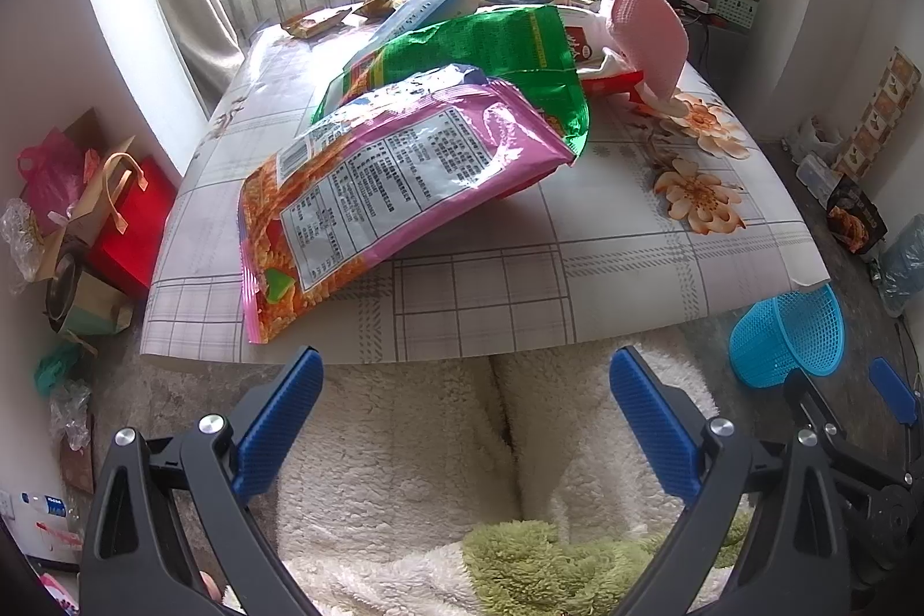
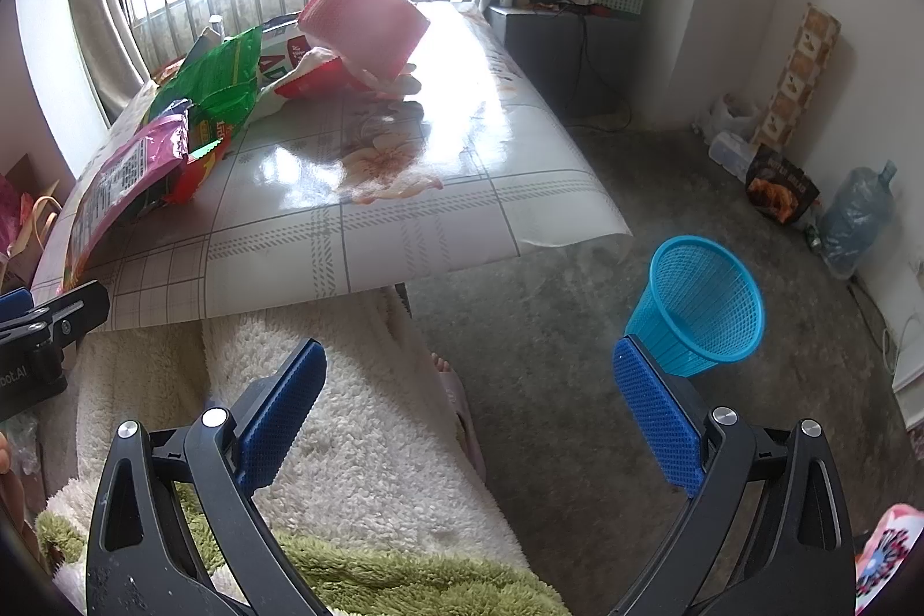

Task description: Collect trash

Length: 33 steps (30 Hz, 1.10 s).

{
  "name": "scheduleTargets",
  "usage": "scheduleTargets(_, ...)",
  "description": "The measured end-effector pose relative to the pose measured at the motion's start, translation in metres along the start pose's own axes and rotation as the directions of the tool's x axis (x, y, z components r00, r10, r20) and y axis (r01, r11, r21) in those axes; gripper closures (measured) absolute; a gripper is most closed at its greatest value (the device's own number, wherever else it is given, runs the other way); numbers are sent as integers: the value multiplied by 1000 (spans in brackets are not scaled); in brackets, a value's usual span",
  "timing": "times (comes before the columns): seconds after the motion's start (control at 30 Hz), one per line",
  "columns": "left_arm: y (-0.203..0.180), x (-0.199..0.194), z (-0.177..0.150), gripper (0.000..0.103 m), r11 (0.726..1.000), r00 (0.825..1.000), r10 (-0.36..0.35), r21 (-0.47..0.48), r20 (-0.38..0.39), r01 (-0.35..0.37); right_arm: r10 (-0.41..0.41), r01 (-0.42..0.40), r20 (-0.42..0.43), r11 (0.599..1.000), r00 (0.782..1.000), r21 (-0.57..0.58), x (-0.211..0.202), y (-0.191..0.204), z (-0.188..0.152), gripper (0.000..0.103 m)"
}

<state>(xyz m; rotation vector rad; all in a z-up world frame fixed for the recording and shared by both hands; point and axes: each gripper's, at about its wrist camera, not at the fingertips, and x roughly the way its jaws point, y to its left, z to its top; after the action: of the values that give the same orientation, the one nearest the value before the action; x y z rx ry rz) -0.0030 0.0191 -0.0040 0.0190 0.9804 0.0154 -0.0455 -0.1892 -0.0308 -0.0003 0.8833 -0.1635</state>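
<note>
Two grippers held wide apart and empty before a desk strewn with snack wrappers.

Left gripper hangs over a fleece-covered lap, its blue fingers spread wide with nothing between them, short of the desk edge. Nearest it lies a pink snack bag, overhanging the front edge and partly overlapping a green bag; behind these stands a pink pack beside a red-and-white wrapper. Right gripper is likewise fully spread and empty, above the lap and concrete floor. Blue mesh basket stands on the floor to the right of the desk, well apart from the wrappers.
</note>
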Motion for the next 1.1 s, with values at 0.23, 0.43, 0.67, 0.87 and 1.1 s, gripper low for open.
scheduleTargets(0.23,-3,0,2,6,1000,1000,3,1,-2,-3,1,-1,-1,1000,1000,0,1,0,1,8)
scheduleTargets(0.43,-2,1,2,5,1000,1000,6,0,-4,-6,3,-3,-4,1000,1000,1,2,2,4,8)
scheduleTargets(0.67,0,4,1,6,1000,1000,13,-4,-12,-13,10,-10,-15,1000,1000,6,5,2,5,8)
scheduleTargets(0.87,-2,7,1,5,1000,1000,19,-4,-21,-19,13,-13,0,1000,1000,11,8,-1,11,8)
scheduleTargets(1.1,2,9,5,5,999,999,42,-9,-8,-42,17,-16,68,1000,998,-11,8,-2,31,8)
